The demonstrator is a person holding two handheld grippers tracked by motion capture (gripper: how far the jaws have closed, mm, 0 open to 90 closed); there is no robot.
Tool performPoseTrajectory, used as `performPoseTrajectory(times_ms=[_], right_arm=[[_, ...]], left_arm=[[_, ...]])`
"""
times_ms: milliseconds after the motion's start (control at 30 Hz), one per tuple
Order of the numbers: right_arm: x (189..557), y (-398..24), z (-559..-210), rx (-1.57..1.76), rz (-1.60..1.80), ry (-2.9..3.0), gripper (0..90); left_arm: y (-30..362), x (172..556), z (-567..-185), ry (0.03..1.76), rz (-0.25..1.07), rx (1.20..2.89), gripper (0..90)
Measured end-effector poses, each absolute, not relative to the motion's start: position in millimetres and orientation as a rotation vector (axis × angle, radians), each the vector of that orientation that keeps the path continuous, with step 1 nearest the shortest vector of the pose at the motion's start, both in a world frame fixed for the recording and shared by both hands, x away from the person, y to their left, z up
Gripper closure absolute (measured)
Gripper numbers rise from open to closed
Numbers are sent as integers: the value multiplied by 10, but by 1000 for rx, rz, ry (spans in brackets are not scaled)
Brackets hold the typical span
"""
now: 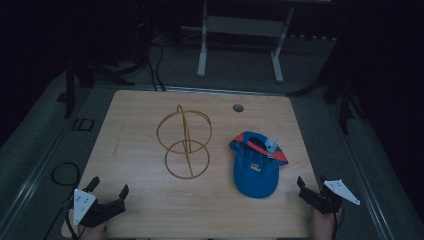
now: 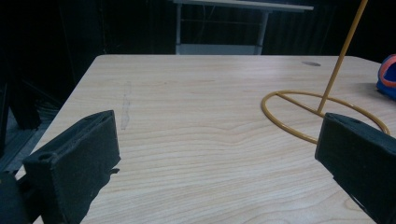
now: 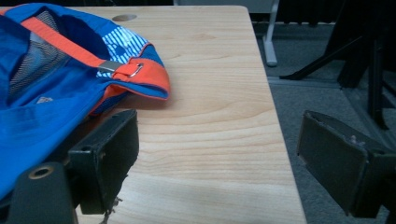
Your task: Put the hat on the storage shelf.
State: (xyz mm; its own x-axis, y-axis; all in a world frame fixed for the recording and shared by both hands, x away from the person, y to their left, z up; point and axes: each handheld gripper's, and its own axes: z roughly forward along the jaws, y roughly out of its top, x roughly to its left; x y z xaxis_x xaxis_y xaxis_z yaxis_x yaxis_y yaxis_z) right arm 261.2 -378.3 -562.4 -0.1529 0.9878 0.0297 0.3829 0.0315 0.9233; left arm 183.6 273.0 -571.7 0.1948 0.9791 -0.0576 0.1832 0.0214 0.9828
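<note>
A: Where the high view looks down, item one: blue cap (image 1: 255,172), lower right of centre on the wooden table (image 1: 140,200). It lies upside down, orange rim and strap at its upper edge, a striped lining patch near the strap.

B: And the claws there?

A: Left gripper (image 1: 107,192) at lower left, jaws spread, nothing between. Right gripper (image 1: 312,185) at lower right, just beside the cap's brim end; its spread is hard to read from above. Item two: yellow wire stand (image 1: 185,142), centre, flat ring base with an upright hoop, apart from the cap.

B: Left gripper view?

A: Jaws wide at the lower corners, bare wood between. Stand base ring (image 2: 322,114) centre right; a sliver of blue cap (image 2: 387,74) at the right edge.

B: Right gripper view?

A: Jaws spread, pinching nothing. Cap (image 3: 51,88) fills the upper left: blue cloth, orange strap with a metal buckle, mesh inside, striped patch. Its fabric overlaps the left-hand jaw; whether they touch, I cannot tell.
</note>
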Motion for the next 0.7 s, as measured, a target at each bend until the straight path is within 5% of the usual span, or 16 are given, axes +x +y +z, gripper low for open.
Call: performPoseTrajectory(times_ms=[700], right_arm=[[2602,-3635,-5273,1316,1192,1707,126]], left_arm=[[2737,1823,-5708,1201,935,1392,1]])
